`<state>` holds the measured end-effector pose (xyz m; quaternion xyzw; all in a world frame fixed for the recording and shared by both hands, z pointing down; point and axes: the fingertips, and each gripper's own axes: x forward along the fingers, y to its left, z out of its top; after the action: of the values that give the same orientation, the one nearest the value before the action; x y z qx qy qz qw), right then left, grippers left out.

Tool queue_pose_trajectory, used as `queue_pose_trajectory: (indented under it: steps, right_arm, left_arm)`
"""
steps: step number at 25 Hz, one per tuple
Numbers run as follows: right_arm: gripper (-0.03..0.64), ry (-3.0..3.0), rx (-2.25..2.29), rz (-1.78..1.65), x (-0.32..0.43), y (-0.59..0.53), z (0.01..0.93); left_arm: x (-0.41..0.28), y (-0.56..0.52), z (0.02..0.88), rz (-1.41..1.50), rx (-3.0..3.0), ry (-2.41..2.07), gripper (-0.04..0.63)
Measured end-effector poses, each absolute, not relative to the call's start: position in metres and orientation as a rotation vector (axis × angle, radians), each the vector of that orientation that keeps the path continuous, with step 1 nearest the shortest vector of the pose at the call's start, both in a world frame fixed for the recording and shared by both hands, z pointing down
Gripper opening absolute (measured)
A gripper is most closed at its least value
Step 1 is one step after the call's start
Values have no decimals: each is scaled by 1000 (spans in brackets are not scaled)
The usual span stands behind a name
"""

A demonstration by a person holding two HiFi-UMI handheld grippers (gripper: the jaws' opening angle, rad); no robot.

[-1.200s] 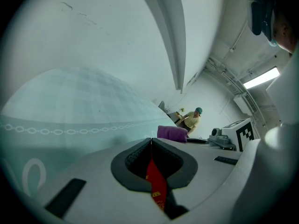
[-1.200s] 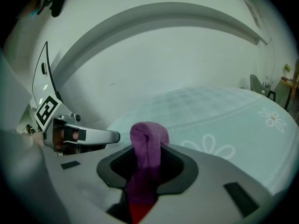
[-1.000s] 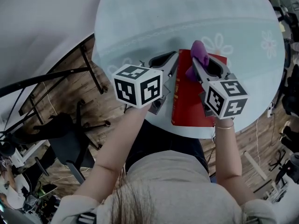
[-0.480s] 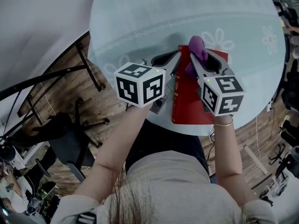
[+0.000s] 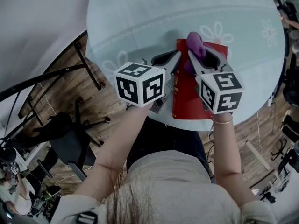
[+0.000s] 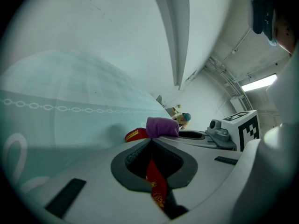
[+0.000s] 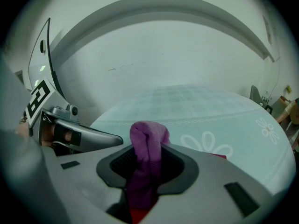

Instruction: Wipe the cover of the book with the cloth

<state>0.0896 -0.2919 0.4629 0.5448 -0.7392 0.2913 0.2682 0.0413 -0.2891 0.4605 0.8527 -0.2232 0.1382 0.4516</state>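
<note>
Red hardcover book (image 6: 156, 185) with gilt print on its edge is pinched between the jaws of the left gripper (image 6: 152, 143), which are closed down on that edge with no gap to either side. In the head view this gripper (image 5: 174, 60) takes the book (image 5: 191, 94) on its 9 o'clock side, near the far corner, along the gold-stamped spine.

The right gripper (image 7: 147, 146) has its jaws clamped on a purple cloth (image 7: 145, 171). A rounded fold bulges out past the tips and the rest hangs down between the pads, with red cover showing just beneath it. From the head view the right gripper (image 5: 190, 56) lies over the cover, pointing toward 12 o'clock, and the cloth (image 5: 195, 43) sits at the book's 12 o'clock end, its lower part against the cover. The two grippers lie side by side, their tips close together.

The book lies flat on a round table (image 5: 140, 17) covered in pale blue-green fabric with white flowers and a chain band. It sits at the table's 6 o'clock edge, nearest the person. A wooden floor (image 5: 60, 94) shows at 9 o'clock.
</note>
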Motion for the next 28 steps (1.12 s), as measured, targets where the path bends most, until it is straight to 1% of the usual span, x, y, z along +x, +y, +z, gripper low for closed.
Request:
queue_pose_trajectory:
  steps: [19, 28]
  right_arm:
    - [126, -2058, 1366, 765, 73, -254, 462]
    - [126, -2078, 1317, 757, 60, -224, 465]
  left_arm:
    - [36, -251, 464, 344, 2089, -594, 20]
    - [22, -223, 466, 339, 2084, -631, 20]
